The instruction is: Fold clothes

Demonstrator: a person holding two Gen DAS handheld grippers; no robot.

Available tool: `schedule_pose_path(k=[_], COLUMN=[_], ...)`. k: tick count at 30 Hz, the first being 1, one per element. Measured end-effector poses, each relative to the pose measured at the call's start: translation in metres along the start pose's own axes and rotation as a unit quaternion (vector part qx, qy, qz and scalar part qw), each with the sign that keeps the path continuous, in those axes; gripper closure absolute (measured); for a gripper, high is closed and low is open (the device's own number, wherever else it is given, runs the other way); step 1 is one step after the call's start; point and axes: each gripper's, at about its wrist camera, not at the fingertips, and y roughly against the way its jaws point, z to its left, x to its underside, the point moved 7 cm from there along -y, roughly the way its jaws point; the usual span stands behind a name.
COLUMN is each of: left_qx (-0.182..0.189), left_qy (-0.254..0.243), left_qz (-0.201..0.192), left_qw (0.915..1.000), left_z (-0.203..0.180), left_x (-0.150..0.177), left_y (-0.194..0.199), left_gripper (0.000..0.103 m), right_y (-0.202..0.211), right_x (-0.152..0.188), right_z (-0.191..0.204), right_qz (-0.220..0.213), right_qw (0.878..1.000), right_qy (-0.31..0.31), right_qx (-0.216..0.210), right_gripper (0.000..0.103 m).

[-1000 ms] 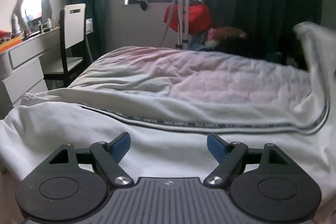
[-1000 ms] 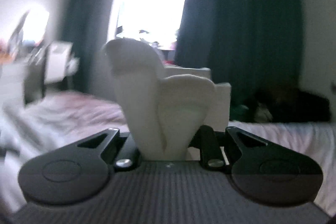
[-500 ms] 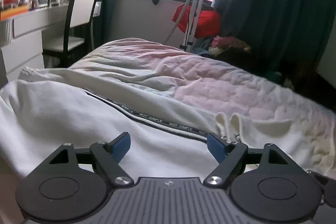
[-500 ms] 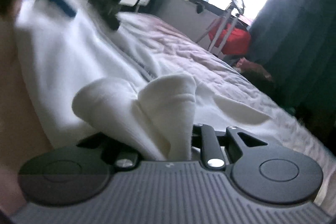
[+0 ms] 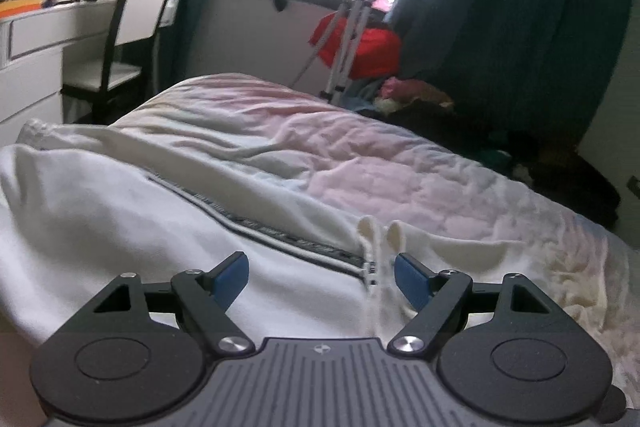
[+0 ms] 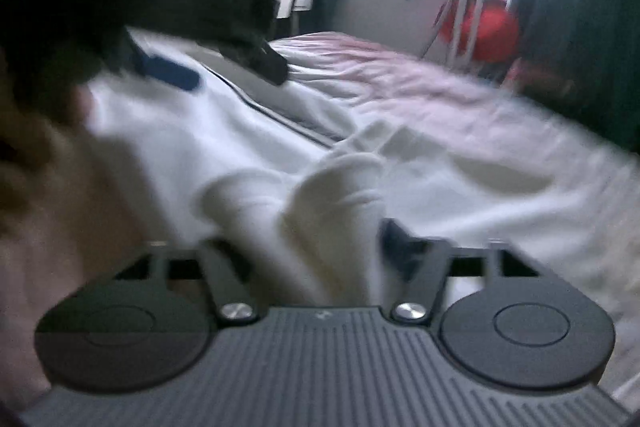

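I had the white sweatshirt [image 5: 120, 211] spread across the bed [image 5: 400, 167], its dark printed stripe [image 5: 256, 227] running over the cloth. My left gripper [image 5: 320, 277] hung just above it, jaws wide and holding nothing. My right gripper [image 6: 316, 247] pinched a bunched fold of the same cloth; the view was blurred, so how tightly I could not tell. It looked soft, thick and limp, so I judged the hems and cuffs the best places to grip.

White garment [image 5: 120, 211] with a dark lettered stripe [image 5: 280, 237]; pale pink quilted bedspread [image 5: 400, 167]. Blue pads [image 5: 230, 277] on black grippers; dark green curtains [image 5: 520, 7]
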Motion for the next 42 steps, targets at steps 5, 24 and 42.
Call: schedule_pose_path(k=[5,24,42], left_qx=[0.022,0.021,0.023], left_qy=[-0.027,-0.152,0.105], left_qz=[-0.006,0.025,0.076], left_qw=[0.9994,0.9878,0.9913], left_z=[-0.016,-0.049,0.045], left_x=[0.008,0.062,0.017], left_y=[0.005,-0.007,0.077], left_gripper=[0.02,0.011,0.002], right_y=[0.05,0.04,0.061], right_x=[-0.003,0.041,0.045], right_z=[-0.008,-0.107,-0.12], right_qz=[-0.031,-0.011,-0.071], right_qw=[0.991,0.955,0.941], right_qy=[-0.125,-0.23,-0.243], right_qx=[-0.037,0.189,0.223], right_gripper=[0.022,0.023,0.022])
